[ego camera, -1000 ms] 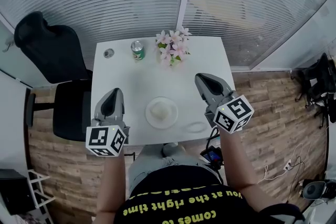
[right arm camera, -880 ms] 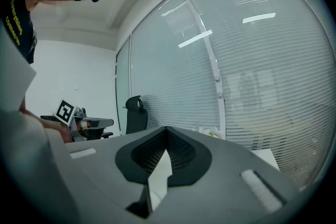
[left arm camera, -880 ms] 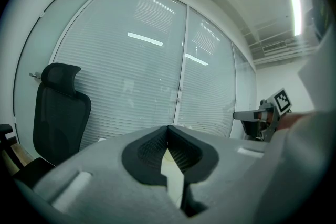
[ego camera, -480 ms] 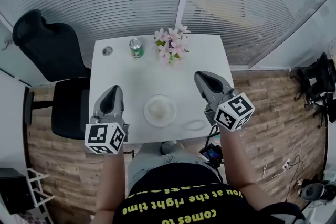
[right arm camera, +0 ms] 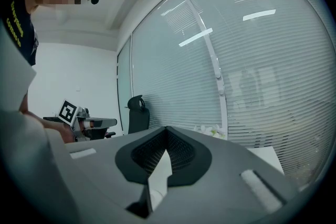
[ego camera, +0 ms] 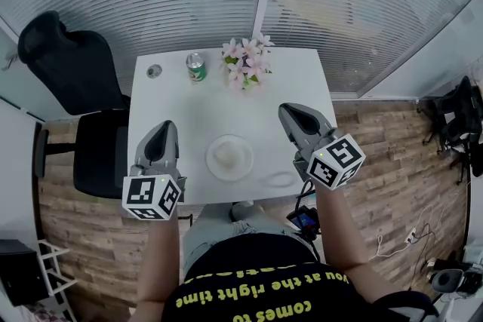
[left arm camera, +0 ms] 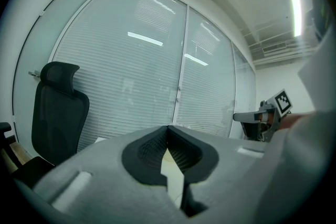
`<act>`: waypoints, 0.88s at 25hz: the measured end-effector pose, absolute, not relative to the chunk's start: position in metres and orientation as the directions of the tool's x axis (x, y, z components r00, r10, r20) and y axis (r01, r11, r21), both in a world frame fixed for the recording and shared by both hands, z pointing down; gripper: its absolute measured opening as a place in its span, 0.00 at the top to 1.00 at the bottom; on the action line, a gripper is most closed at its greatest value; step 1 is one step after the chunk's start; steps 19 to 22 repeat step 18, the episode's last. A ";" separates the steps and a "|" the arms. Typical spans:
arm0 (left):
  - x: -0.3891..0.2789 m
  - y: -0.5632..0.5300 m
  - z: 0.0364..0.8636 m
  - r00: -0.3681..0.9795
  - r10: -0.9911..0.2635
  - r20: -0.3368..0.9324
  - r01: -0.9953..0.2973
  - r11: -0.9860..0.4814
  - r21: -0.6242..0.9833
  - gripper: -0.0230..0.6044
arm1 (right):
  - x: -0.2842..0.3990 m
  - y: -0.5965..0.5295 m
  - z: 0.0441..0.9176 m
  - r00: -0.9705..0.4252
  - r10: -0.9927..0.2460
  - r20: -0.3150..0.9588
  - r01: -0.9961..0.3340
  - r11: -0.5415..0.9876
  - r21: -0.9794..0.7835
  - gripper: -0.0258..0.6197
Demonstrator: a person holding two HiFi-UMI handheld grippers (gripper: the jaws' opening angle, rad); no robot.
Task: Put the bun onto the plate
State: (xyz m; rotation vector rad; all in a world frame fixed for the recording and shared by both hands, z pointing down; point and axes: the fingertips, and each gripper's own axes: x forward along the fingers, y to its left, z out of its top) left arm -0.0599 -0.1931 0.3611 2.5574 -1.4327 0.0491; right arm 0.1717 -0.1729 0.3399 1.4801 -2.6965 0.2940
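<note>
Table: white, directly in front of me; it carries everything the task concerns.
Chair: black, at the table's left edge, not involved.
Left gripper: I hold it over the near left part of the table, well apart from the plate. Its own view shows the jaws clenched tip to tip with nothing between them.
Right gripper: I hold it over the near right part of the table, also clear of the plate. Jaws pressed together, nothing grasped.
Plate: pale, round, between my two grippers near the front edge.
Flowers: pink bunch at the far edge, untouched.
Bun: lying on the plate at its centre.
Can: green, upright, just left of the flowers.
Task status: in my judgement complete, since the bun sits on the plate and both grippers are empty; I see nothing left to do.
</note>
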 end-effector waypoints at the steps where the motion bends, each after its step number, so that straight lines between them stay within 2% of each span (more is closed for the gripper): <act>1: -0.060 -0.193 0.361 0.527 -0.840 0.131 -0.847 -0.505 0.166 0.96 | 0.171 -0.173 0.340 -0.541 -0.830 0.136 -0.840 0.524 -0.143 0.95; 22: -0.062 -0.190 0.363 0.525 -0.840 0.136 -0.849 -0.504 0.159 0.96 | 0.166 -0.172 0.343 -0.551 -0.822 0.147 -0.834 0.534 -0.137 0.95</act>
